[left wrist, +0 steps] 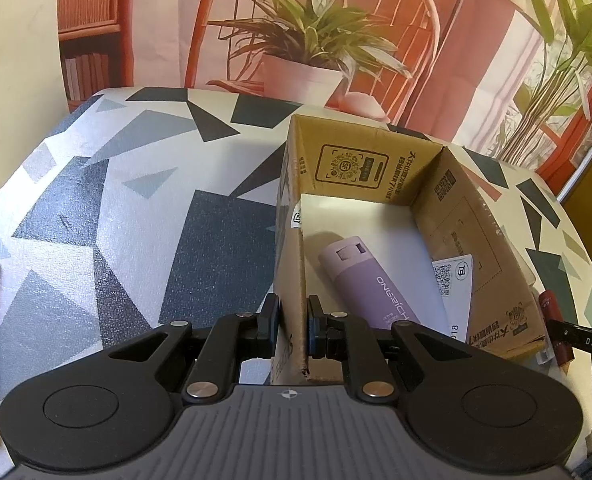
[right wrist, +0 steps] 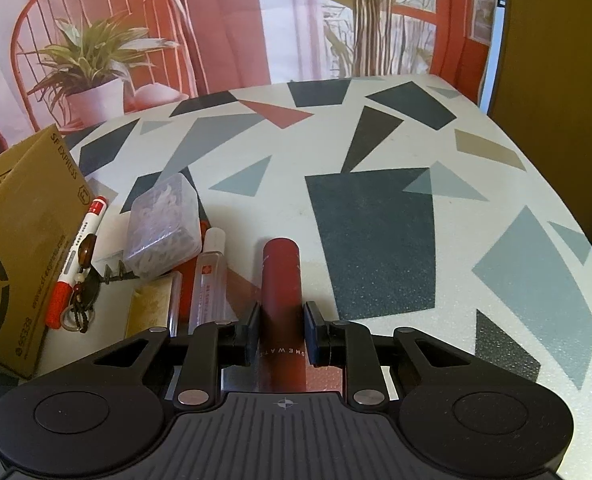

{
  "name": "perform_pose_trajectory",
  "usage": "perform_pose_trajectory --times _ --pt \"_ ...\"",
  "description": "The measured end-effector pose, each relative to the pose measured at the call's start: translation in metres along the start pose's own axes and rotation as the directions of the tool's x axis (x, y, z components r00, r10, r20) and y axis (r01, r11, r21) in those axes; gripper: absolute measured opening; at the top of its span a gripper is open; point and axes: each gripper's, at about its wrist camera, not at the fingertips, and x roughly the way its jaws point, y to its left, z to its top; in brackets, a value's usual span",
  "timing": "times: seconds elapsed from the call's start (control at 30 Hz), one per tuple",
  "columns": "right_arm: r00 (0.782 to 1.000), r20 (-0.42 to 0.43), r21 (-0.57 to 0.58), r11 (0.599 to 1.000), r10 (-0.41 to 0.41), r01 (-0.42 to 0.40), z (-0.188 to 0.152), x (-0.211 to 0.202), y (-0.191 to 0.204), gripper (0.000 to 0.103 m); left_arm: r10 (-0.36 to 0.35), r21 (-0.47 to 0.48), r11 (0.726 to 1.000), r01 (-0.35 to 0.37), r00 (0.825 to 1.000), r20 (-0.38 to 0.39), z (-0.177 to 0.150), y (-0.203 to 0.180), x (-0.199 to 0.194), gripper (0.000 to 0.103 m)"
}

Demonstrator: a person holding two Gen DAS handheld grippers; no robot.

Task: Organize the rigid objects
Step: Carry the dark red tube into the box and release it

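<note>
The left gripper (left wrist: 294, 326) is pinching the cardboard box's (left wrist: 475, 240) near wall; the right gripper (right wrist: 282, 334) is clamping the red tube (right wrist: 280, 280) (open tabletop (right wrist: 375, 220) lying rightward).

Dark red tube (right wrist: 280, 280), lilac bottle (left wrist: 369, 280)

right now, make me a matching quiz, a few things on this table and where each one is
Things:
1. purple bottle
2. dark red tube
3. red and white marker
4. clear plastic case

Places:
A. between the right gripper's pads
B. lying inside the cardboard box
C. on the table beside the box's outer wall
D. on the table beyond the clear spray bottle

Pairs: 1-B, 2-A, 3-C, 4-D
</note>
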Motion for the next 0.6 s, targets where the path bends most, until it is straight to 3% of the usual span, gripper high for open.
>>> perform_pose_trajectory --times 0.43,0.6 --pt "0.998 0.058 0.003 0.999 0.041 -0.041 0.017 -0.022 0.009 0.021 -0.015 -0.021 1.0 0.015 1.0 0.008 -0.001 0.003 0.0 0.015" --pt "0.992 0.082 -0.018 0.995 0.096 -0.095 0.031 -0.036 0.025 0.021 -0.016 -0.024 1.0 0.016 1.0 0.009 -0.001 0.003 0.0 0.015"
